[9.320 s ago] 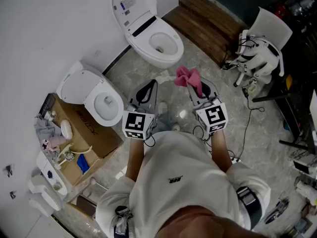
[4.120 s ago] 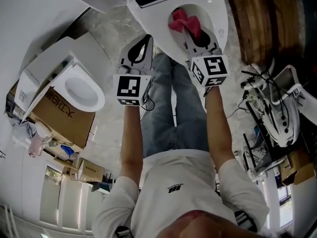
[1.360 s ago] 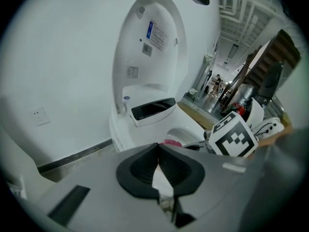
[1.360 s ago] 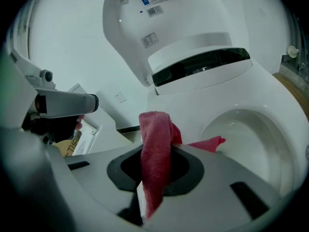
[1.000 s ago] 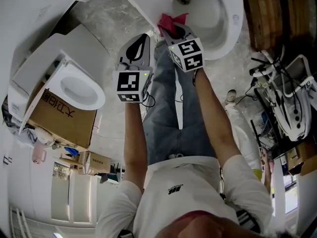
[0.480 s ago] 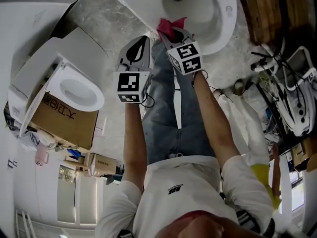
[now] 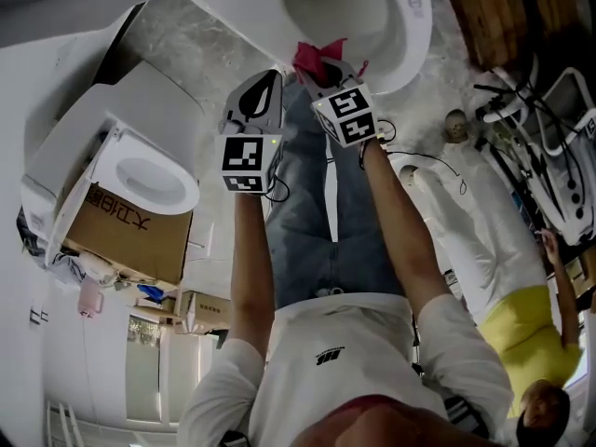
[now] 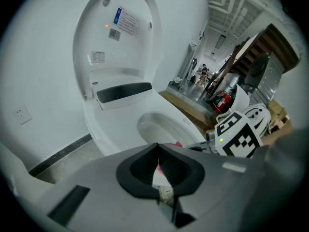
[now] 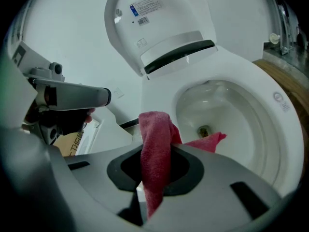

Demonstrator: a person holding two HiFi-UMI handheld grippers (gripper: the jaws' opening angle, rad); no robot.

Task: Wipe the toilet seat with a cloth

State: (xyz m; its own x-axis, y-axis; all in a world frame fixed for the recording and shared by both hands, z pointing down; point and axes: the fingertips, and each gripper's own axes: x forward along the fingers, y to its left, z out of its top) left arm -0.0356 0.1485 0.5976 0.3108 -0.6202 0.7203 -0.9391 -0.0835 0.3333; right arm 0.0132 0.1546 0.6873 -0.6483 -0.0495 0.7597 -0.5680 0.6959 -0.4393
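**At the Near Rim: Cloth Pass Over the Seat**

At the near-left edge of the toilet seat (image 9: 251, 79), the right gripper (image 9: 157, 151) has its jaws clamped on a red cloth (image 9: 154, 129). A thick fold stands up above the jaw tips, a tail hangs down between the jaws, and one corner points toward the bowl (image 9: 222, 124). The head view places the cloth against the seat's near rim. Whether it is pressed down onto the surface cannot be confirmed. The lid (image 9: 154, 23) stands raised, so the whole seat ring is exposed.

The left gripper (image 8: 158, 146) hovers just beside the right one, short of the toilet. Its jaw tips meet and it carries nothing.

The step in hand appears to be a wiping pass along the rim. Recommended practice:

- Lead with the protruding fold, so that fabric and not the jaw tips meets the seat.
- Tilt the right gripper low enough to lay the fold flat.
- Follow the ring's curve and keep the loose corner from dipping into the bowl.
- Hold the left gripper out of the wiping path.
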